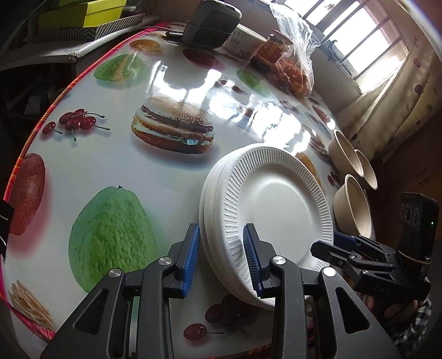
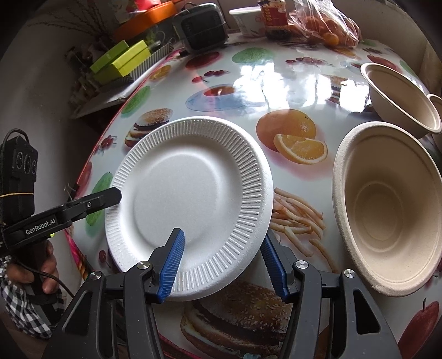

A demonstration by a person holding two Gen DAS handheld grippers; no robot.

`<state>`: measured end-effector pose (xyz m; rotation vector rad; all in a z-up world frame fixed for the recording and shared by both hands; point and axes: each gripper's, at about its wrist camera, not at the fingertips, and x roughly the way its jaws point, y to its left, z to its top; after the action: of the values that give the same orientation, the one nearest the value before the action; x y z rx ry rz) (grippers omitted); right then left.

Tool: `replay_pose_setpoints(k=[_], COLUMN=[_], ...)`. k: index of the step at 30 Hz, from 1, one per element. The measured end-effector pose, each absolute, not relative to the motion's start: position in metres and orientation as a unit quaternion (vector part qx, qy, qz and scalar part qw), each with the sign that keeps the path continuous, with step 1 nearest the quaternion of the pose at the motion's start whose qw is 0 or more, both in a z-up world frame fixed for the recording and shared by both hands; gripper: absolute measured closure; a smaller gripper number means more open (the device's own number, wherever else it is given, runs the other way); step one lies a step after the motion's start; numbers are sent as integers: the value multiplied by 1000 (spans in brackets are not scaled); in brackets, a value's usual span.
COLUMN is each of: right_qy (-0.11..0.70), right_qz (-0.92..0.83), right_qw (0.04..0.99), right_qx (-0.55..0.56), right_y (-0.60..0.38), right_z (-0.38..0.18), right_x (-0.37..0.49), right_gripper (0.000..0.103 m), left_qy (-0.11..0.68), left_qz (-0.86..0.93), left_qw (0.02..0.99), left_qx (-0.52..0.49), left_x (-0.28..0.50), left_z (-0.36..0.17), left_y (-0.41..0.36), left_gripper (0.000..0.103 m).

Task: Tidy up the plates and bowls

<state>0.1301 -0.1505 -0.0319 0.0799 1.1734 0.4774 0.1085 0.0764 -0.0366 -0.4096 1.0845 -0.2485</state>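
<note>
Between your left gripper's (image 1: 221, 259) parted jaws sits the white ribbed plates' (image 1: 276, 198) rim, unpinched; your right gripper (image 2: 223, 265) likewise straddles it.

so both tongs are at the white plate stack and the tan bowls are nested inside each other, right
Not quite: both tongs, left and right, are at the white plate stack, but the tan bowls stand apart, side by side, not nested. The right wrist view shows it.

Plate stack (image 2: 190, 193) on table (image 2: 290, 82), near edge | three bowls (image 2: 386, 210) to its right | jar (image 2: 273, 16), bag (image 2: 323, 24), apparently a speaker (image 2: 203, 27) behind
</note>
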Motion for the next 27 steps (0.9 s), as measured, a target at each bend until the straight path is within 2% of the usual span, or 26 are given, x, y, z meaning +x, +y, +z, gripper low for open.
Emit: replay_pose_setpoints(k=[27], right_qy=[557], right_qz=[211], right_qw=[802], right_qx=[39], right_y=[-134], right_z=[-30], right_x=[184], right_gripper=[46], left_qy=[511], left_qz=[-97], left_qw=[837], left_qx=[-169], left_x=[167], left_z=[-35], left_y=[81], left_gripper=[70])
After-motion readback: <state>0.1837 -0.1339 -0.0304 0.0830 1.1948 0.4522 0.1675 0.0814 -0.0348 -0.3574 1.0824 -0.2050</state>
